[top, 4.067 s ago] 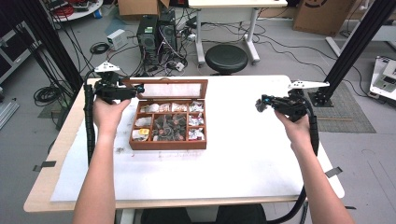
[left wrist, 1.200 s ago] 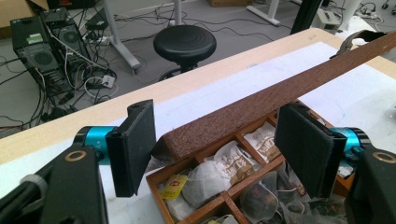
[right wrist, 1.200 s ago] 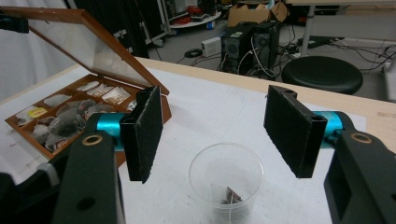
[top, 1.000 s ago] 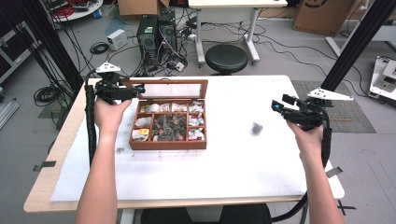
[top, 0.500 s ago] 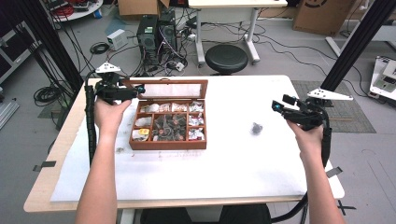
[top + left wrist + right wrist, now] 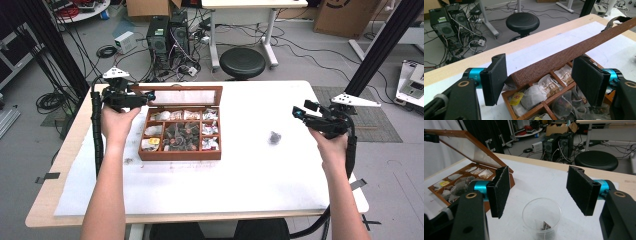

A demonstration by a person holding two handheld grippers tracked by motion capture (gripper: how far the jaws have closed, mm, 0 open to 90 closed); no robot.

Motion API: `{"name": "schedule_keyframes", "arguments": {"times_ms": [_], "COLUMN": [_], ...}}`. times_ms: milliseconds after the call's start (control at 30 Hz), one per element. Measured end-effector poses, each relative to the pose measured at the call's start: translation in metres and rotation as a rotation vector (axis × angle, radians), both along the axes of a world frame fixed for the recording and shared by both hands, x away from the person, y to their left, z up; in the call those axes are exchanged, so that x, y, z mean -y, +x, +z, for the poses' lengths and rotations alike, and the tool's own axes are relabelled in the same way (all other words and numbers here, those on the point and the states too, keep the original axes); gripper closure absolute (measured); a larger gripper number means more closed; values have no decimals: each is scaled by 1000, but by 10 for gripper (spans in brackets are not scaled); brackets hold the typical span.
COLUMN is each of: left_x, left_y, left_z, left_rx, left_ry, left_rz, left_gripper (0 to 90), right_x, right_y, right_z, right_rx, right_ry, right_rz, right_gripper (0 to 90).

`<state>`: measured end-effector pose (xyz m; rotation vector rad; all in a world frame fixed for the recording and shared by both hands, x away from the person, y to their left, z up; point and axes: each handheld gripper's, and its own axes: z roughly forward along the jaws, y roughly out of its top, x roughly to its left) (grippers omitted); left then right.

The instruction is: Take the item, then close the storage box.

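White sheeting covers the worktop (image 6: 240, 185); on it a wooden tea box (image 6: 180, 150) stands open, its lid (image 6: 574, 53) between the left gripper (image 6: 145, 96)'s parted jaws, seemingly unpressed. Right gripper (image 6: 298, 112) hangs near the clear cup (image 6: 541, 218), jaws apart. Inside lies a tea bag (image 6: 544, 226): light, limp, tearable; best pinched by its tag.

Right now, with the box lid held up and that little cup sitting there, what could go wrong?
1. The left claw stands wide around the lid edge, not pinching it. The lid might drop shut on the tea bags.
2. The clear cup with a tea bag in it sits right below the open right claw. A small bump could tip it.
3. The cup looks light and stands alone on the white table, so it might slide.
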<state>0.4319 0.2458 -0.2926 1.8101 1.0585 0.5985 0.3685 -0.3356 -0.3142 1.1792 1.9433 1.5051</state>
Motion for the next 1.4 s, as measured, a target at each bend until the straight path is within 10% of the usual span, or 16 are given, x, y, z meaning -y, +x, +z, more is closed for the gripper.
{"name": "schedule_keyframes", "arguments": {"times_ms": [1400], "left_x": [9], "left_y": [-12], "left_z": [0], "left_rx": [-31], "left_ry": [48], "left_rz": [57], "left_gripper": [260], "right_x": [-5], "right_y": [6], "right_z": [6], "right_rx": [13], "right_ry": [34], "right_rz": [13], "right_gripper": [327]}}
